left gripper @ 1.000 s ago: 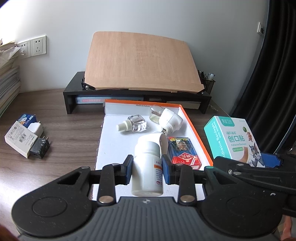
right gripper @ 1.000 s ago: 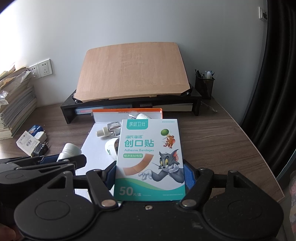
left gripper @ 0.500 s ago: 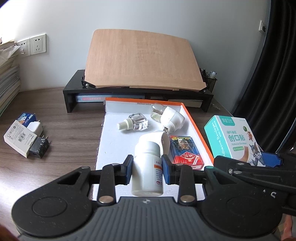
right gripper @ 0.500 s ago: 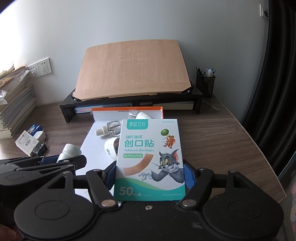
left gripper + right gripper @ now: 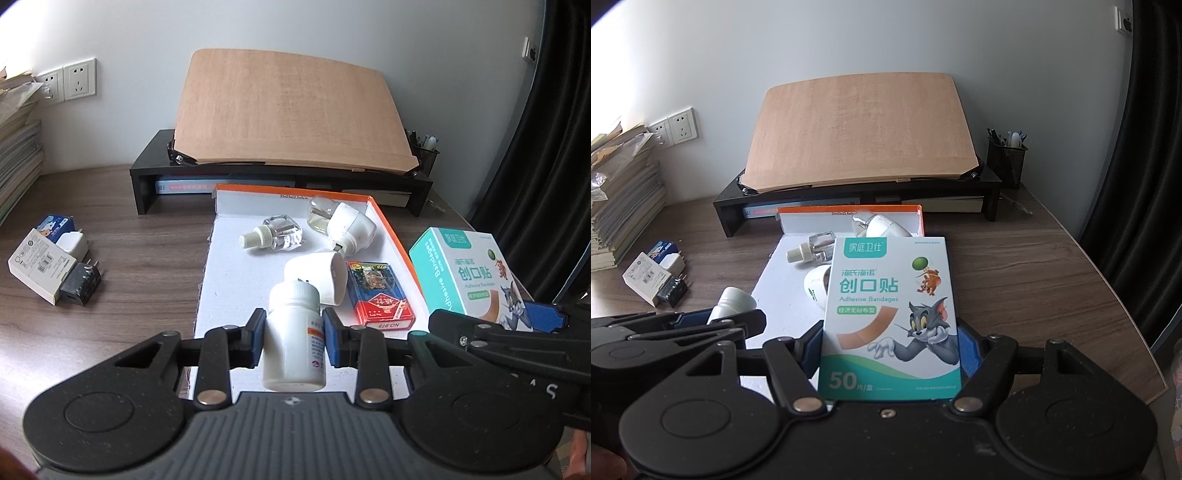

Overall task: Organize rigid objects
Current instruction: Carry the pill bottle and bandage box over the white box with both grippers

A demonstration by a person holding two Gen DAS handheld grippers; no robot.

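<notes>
My left gripper point(image 5: 293, 338) is shut on a white pill bottle point(image 5: 293, 343), held above the near end of a white tray with an orange rim point(image 5: 393, 232). In the tray lie a clear refill bottle point(image 5: 275, 238), a white plug-in diffuser point(image 5: 345, 227), a white cap-like piece point(image 5: 319, 280) and a red card pack point(image 5: 378, 301). My right gripper point(image 5: 890, 347) is shut on a teal box of adhesive bandages point(image 5: 892, 317), held upright to the right of the tray. The bandage box point(image 5: 465, 275) also shows at the right of the left wrist view.
A black monitor stand point(image 5: 147, 177) with a tilted wooden board point(image 5: 291, 114) stands behind the tray. Small boxes and chargers point(image 5: 55, 266) lie at the left on the wooden desk point(image 5: 1015, 280). A paper stack point(image 5: 624, 199) is far left, a pen holder point(image 5: 1006, 158) back right, a dark curtain point(image 5: 1145, 147) right.
</notes>
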